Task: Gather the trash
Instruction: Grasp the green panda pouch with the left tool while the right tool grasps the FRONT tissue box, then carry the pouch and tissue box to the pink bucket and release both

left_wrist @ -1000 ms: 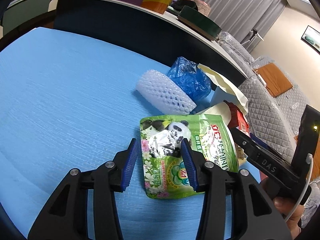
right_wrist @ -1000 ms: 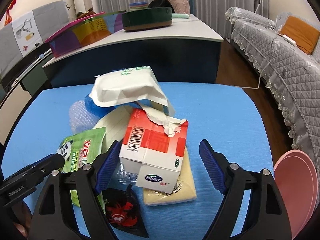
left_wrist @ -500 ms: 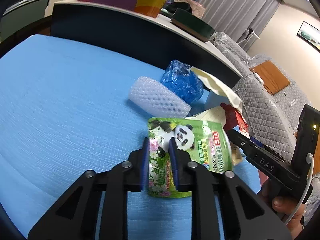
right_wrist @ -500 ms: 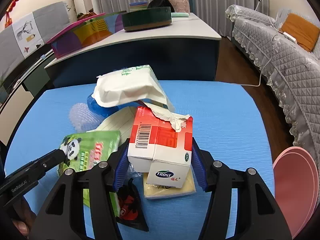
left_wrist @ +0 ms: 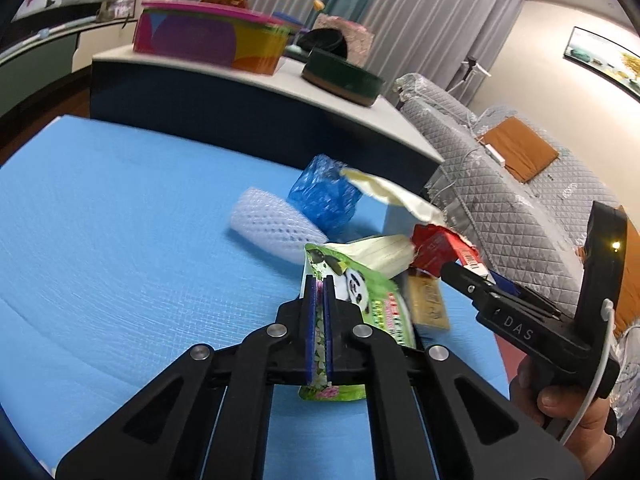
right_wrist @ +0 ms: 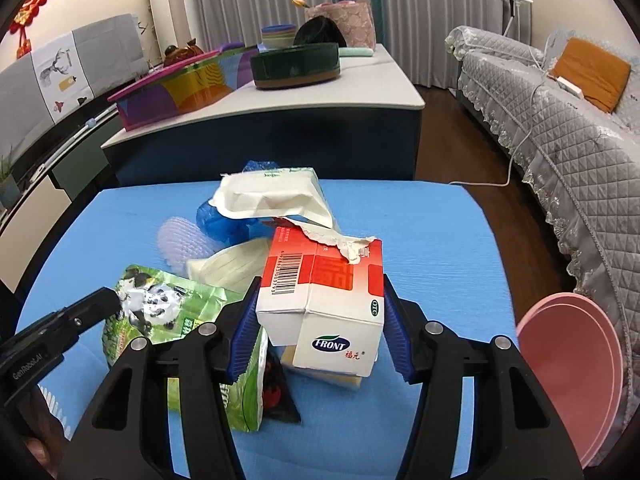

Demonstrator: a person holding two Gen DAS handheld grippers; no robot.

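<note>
My left gripper [left_wrist: 319, 312] is shut on the green panda packet [left_wrist: 368, 304] and holds it lifted and tilted over the blue table [left_wrist: 120, 240]; the packet also shows in the right wrist view [right_wrist: 160, 304]. My right gripper [right_wrist: 318, 320] is shut on the torn red and white carton [right_wrist: 324, 292], which also shows in the left wrist view [left_wrist: 440, 246]. Under the carton lie a yellow pad [right_wrist: 340, 378] and a dark wrapper [right_wrist: 278, 394].
A white foam net [left_wrist: 272, 226], a blue plastic bag [left_wrist: 324, 196], a tissue pack [right_wrist: 272, 196] and a cream sheet [right_wrist: 232, 268] lie on the table behind. A pink bin [right_wrist: 572, 376] stands at the right. A counter [right_wrist: 280, 100] with boxes is beyond, a grey sofa [right_wrist: 560, 112] right.
My left gripper closed on the panda packet and lifted it. My right gripper closed on the red and white carton and raised it slightly.
</note>
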